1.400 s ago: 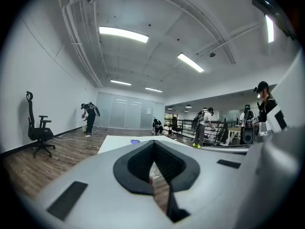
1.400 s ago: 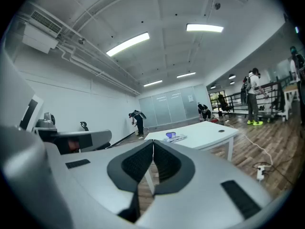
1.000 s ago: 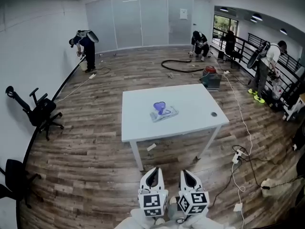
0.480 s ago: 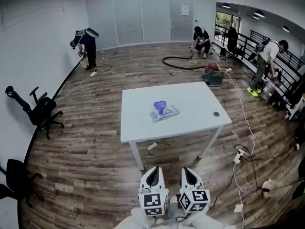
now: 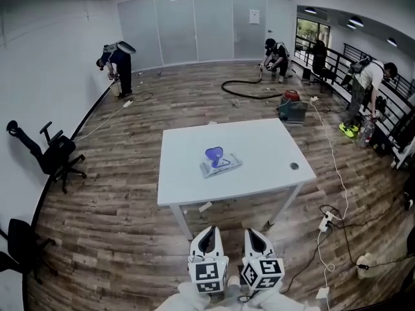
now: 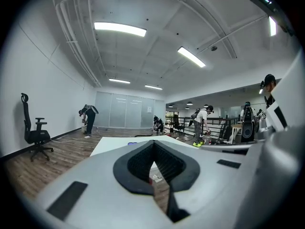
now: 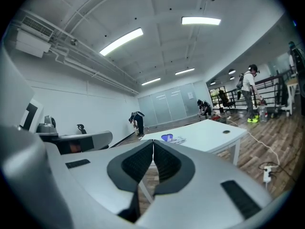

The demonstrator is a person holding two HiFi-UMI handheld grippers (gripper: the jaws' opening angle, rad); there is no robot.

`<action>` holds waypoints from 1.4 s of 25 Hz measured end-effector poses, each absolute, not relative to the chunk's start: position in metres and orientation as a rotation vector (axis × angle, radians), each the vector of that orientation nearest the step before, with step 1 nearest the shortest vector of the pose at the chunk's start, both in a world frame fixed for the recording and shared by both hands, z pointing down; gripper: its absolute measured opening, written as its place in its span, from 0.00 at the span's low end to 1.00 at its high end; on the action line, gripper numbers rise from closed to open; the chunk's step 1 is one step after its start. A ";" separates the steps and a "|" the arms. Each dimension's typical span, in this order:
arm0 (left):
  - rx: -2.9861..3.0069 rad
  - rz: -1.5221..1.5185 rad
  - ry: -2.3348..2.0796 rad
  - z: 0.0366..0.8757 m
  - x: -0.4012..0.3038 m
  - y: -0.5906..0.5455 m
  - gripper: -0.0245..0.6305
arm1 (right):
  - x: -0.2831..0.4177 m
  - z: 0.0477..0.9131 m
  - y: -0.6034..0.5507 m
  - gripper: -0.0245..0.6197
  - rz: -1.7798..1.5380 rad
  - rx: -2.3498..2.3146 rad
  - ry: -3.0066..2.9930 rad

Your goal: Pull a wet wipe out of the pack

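The wet wipe pack [image 5: 219,164] lies near the middle of the white table [image 5: 259,144], its purple lid [image 5: 213,155] flipped up. In the right gripper view the pack [image 7: 174,139] shows small on the tabletop, far beyond the jaws. My left gripper [image 5: 207,238] and right gripper [image 5: 254,237] are held side by side close to my body, well short of the table's near edge. Both have their jaws closed together with nothing between them. In the left gripper view the table [image 6: 114,142] lies ahead past the left gripper [image 6: 153,146].
Wooden floor surrounds the table. Office chairs [image 5: 53,151] stand by the left wall. Cables and a power strip [image 5: 323,219] lie on the floor to the right. Several people [image 5: 117,63] work at the far wall and by the railing [image 5: 363,89].
The table and pack have shifted slightly left and lower in the head view as my head moved. Both grippers stay in place, still shut.
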State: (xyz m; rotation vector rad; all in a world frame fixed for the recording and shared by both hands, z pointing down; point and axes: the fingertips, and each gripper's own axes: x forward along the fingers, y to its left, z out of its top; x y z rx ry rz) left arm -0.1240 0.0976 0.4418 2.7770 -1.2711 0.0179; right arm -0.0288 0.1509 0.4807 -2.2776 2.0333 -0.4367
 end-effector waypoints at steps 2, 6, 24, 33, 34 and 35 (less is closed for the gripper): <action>2.773 0.021 -1.280 0.441 -0.114 0.090 0.03 | -0.019 0.482 0.142 0.05 -0.449 -2.268 2.049; 2.766 0.041 -1.313 0.442 -0.098 0.075 0.03 | 0.000 0.484 0.128 0.05 -0.468 -2.243 2.069; 2.693 0.077 -1.396 0.453 -0.040 0.025 0.03 | 0.060 0.494 0.068 0.05 -0.537 -2.129 2.207; 2.685 0.109 -1.432 0.456 -0.025 0.004 0.03 | 0.082 0.502 0.047 0.05 -0.565 -2.121 2.186; 2.683 0.110 -1.432 0.455 -0.022 0.001 0.03 | 0.084 0.503 0.044 0.05 -0.566 -2.118 2.183; 2.684 0.114 -1.433 0.456 -0.021 -0.002 0.03 | 0.086 0.504 0.041 0.05 -0.569 -2.117 2.178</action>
